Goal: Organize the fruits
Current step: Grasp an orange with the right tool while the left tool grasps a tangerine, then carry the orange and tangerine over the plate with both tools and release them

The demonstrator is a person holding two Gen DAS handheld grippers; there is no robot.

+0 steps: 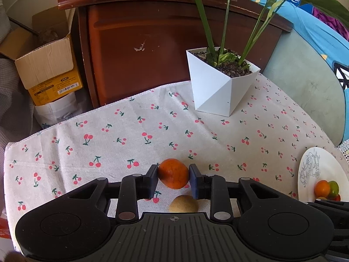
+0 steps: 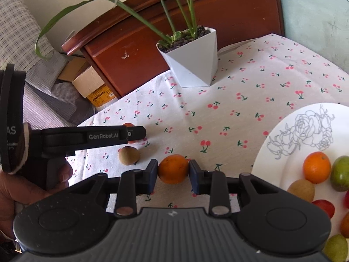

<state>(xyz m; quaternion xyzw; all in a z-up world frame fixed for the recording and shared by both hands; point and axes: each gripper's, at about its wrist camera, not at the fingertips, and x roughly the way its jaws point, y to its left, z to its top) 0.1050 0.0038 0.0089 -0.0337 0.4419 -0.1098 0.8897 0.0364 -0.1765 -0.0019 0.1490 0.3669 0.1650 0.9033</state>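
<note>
In the left wrist view my left gripper (image 1: pixel 173 178) is shut on a small orange (image 1: pixel 173 176), both blue pads against its sides, low over the cherry-print cloth. A brown round fruit (image 1: pixel 183 204) lies just behind it, nearer me. In the right wrist view my right gripper (image 2: pixel 173 170) is shut on a second orange (image 2: pixel 173 169) left of the white rose-print plate (image 2: pixel 272 148). The left gripper (image 2: pixel 139 134) shows side-on at the left, half hiding its orange (image 2: pixel 128 125), with the brown fruit (image 2: pixel 128 155) beside it.
The plate holds an orange (image 2: pixel 316 167), a green fruit (image 2: pixel 341 173), a brown fruit (image 2: pixel 302 190) and red ones (image 2: pixel 324 206). A white angular plant pot (image 1: pixel 220 87) stands at the back of the cloth. Behind the table are a wooden cabinet (image 1: pixel 141 43) and a cardboard box (image 1: pixel 48 65).
</note>
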